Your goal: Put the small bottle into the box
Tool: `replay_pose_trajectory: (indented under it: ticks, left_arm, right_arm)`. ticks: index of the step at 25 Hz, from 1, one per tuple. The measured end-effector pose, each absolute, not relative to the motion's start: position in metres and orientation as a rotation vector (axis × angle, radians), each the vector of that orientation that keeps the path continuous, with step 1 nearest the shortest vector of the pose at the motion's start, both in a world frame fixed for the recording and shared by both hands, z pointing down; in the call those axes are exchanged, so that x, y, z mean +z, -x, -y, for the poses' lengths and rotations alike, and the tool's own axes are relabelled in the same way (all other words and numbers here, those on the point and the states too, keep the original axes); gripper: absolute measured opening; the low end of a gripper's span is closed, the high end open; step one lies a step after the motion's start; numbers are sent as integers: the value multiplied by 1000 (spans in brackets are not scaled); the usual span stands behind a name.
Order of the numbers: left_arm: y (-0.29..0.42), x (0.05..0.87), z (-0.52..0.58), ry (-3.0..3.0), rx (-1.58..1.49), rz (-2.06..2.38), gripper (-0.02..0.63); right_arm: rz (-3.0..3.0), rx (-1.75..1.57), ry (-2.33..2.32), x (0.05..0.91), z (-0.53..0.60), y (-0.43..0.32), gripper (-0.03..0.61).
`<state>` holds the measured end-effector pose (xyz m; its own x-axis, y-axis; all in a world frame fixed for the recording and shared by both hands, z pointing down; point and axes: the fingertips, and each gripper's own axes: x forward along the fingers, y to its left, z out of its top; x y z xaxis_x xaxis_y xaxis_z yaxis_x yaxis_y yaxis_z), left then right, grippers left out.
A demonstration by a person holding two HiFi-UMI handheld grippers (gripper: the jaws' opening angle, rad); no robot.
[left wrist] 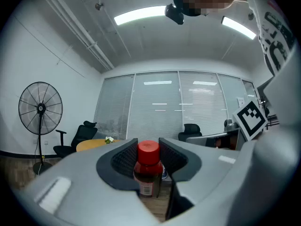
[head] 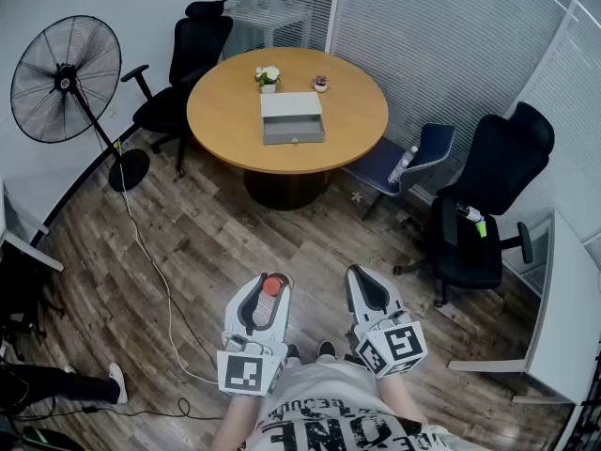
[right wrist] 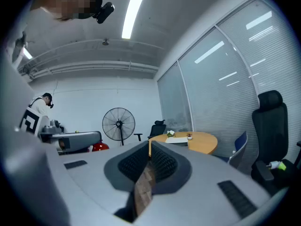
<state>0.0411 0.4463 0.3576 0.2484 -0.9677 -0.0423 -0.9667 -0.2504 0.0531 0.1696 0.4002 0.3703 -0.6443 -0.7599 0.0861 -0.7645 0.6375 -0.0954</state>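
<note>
Pinched upright in the left hand-held gripper, the small bottle looks light, rigid and slick; a hold just below its red cap seems safest. Right hand-held gripper is clenched, empty. Box sits on the desk, well apart.

A round wooden table stands near the window blinds, carrying a pot of white flowers and a smaller pot. A black office chair sits behind it, a second black chair to the right, and a blue chair between them. A pedestal fan stands on the left, and a white cable trails across the plank floor.
</note>
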Motion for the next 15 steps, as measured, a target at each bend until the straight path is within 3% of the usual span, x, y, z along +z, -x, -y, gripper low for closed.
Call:
replay_pose_trajectory:
  ticks: [15]
  left_arm:
    - [-19, 359, -437, -2471, -85, 1931, 147]
  right_arm:
    - [2801, 172, -1289, 370, -394, -149, 25]
